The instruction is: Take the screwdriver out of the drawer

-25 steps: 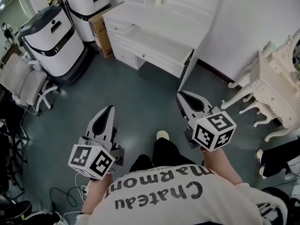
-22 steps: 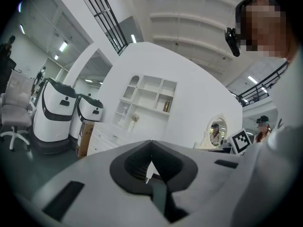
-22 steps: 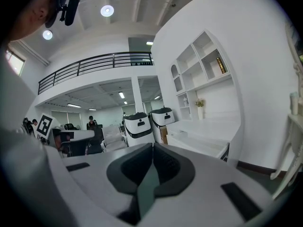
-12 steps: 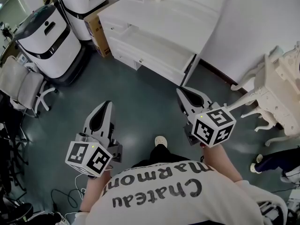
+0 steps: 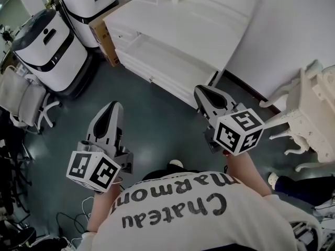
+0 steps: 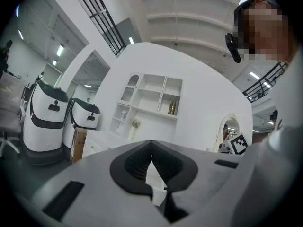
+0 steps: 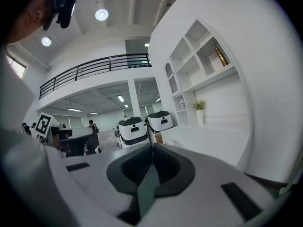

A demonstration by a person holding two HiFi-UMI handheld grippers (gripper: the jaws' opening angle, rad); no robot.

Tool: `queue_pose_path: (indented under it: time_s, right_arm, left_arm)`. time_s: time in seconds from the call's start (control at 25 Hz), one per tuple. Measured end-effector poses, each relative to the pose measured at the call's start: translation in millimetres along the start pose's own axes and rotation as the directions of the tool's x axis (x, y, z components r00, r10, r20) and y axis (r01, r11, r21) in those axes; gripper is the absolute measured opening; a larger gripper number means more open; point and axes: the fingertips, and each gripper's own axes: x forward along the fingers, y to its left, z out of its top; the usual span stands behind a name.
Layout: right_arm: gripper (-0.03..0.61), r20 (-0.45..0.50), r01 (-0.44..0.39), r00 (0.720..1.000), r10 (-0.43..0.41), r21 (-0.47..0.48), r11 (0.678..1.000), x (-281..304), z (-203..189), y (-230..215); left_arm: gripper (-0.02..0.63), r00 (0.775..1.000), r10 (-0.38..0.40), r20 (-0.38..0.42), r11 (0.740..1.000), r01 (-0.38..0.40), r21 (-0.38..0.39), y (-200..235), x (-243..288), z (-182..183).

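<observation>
A white desk (image 5: pixel 178 33) with closed drawer fronts (image 5: pixel 157 72) stands ahead against the wall. No screwdriver shows in any view. My left gripper (image 5: pixel 114 105) is held level over the grey-green floor, short of the desk, jaws shut and empty. My right gripper (image 5: pixel 201 90) is closer to the desk's right corner, also shut with nothing in it. In the left gripper view the left gripper (image 6: pixel 151 144) points at the desk (image 6: pixel 97 143) and the shelf unit (image 6: pixel 151 98) above it. In the right gripper view the right gripper (image 7: pixel 152 146) points along the desk top (image 7: pixel 208 136).
Two white-and-black machines (image 5: pixel 49 48) (image 5: pixel 89 4) and a cardboard box (image 5: pixel 100 31) stand left of the desk. An office chair (image 5: pixel 21 95) is at far left. An ornate white table (image 5: pixel 314 114) stands at right. Cables lie on the floor (image 5: pixel 157 119) at lower left.
Both grippers have travelled forward with the person toward the desk, which now sits nearer and lower in the head view. The jaws of both stayed shut.
</observation>
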Motion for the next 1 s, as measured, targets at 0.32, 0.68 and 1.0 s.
queue_pose_path:
  time_s: [0.32, 0.68, 1.0]
  right_arm:
    - [0.029, 0.007, 0.003, 1.000, -0.003, 0.017, 1.000, 26, 3, -35]
    - [0.029, -0.022, 0.017, 1.000, -0.017, 0.024, 1.000, 55, -4, -56]
    - [0.029, -0.100, 0.046, 0.994, -0.038, 0.076, 0.996, 103, -33, -75]
  left_arm:
    - [0.023, 1.000, -0.003, -0.011, 1.000, 0.003, -0.002, 10, 37, -10]
    - [0.023, 0.999, 0.015, -0.048, 0.999, -0.017, -0.043, 35, 62, -27]
    - [0.023, 0.993, 0.005, -0.117, 0.996, -0.015, -0.088, 74, 98, -48]
